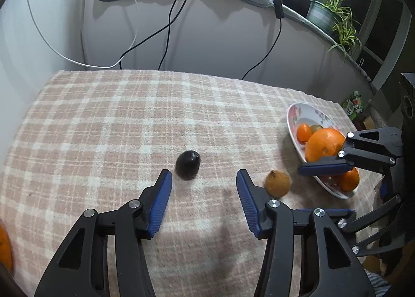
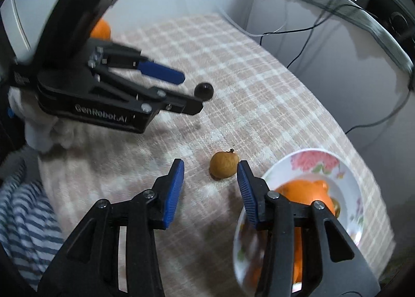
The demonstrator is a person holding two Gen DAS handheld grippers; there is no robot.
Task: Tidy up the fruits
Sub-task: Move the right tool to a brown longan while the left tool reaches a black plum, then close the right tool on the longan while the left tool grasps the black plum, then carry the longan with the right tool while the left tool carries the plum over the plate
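Two loose fruits lie on the checked surface (image 1: pixel 103 115) beside the floral plate (image 1: pixel 298 112): dark fruit (image 1: pixel 188 164), brown fruit (image 2: pixel 223 164). Left gripper (image 1: pixel 203 180) and right gripper (image 2: pixel 210 171) reach for them, fingers released; next, closing

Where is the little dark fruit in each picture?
Left wrist view: the dark fruit lies on the checked cloth near the middle, just beyond the left gripper, nearer its left fingertip.
Right wrist view: it sits upper middle, at the left gripper's tips.
Shared landmark: the small brown fruit beside the flowered plate.
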